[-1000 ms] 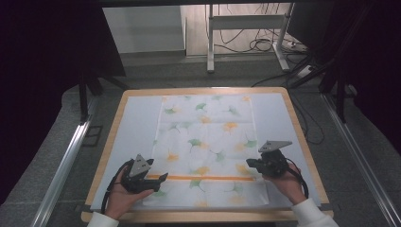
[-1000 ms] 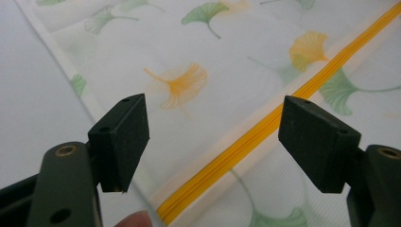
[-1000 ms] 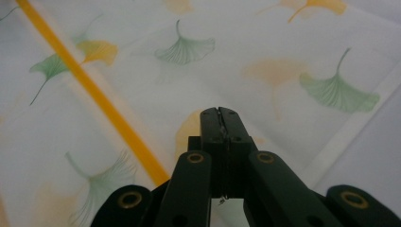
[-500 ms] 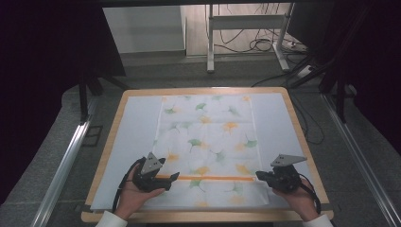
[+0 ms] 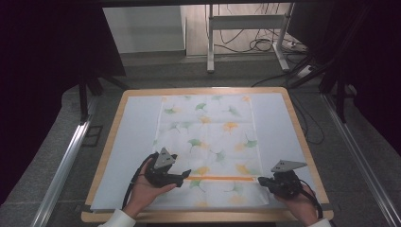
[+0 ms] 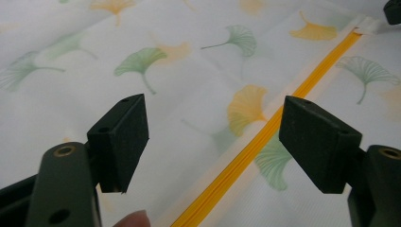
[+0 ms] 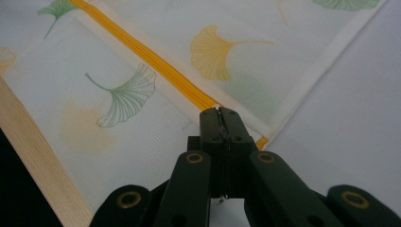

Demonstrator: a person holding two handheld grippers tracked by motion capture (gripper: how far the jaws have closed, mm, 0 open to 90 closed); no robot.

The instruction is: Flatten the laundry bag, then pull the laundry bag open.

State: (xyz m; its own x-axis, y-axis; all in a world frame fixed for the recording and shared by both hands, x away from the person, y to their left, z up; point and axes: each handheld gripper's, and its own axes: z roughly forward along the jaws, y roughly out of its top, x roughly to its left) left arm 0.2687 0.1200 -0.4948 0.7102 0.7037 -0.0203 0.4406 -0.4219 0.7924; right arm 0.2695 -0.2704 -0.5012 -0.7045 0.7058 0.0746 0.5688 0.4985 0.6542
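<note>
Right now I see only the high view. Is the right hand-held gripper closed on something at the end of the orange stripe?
Observer: Yes. In the right gripper view the right hand-held gripper is shut on a small metal tab at the end of the orange zipper.
Operator: And the left one, does it hold anything?
Observer: No. In the left gripper view the left hand-held gripper is open, its jaws wide apart above the zipper and pressing on nothing.
</note>
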